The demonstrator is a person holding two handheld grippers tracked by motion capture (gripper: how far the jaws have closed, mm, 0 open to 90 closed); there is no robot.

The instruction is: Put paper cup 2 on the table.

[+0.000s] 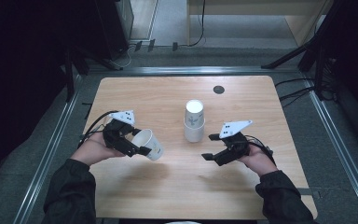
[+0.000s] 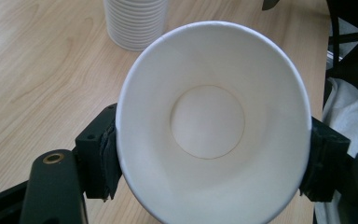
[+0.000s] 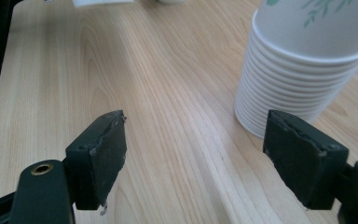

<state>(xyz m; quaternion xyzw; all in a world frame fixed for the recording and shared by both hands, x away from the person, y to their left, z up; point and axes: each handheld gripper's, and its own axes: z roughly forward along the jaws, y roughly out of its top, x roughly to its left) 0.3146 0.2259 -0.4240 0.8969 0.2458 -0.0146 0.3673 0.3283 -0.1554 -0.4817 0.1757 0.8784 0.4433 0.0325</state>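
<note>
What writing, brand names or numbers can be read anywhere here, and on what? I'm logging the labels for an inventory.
None can be read.
Held cup: a small dark mark on its side, too small to read.
Stack of cups: a green leaf print, no letters visible.
Grey plate on the right gripper: dark dots, no text.
Grey plate on the left gripper: dark dots, no text.

One loose paper cup (image 1: 149,144), one stack of cups (image 1: 194,121), one table (image 1: 242,93), two grippers
</note>
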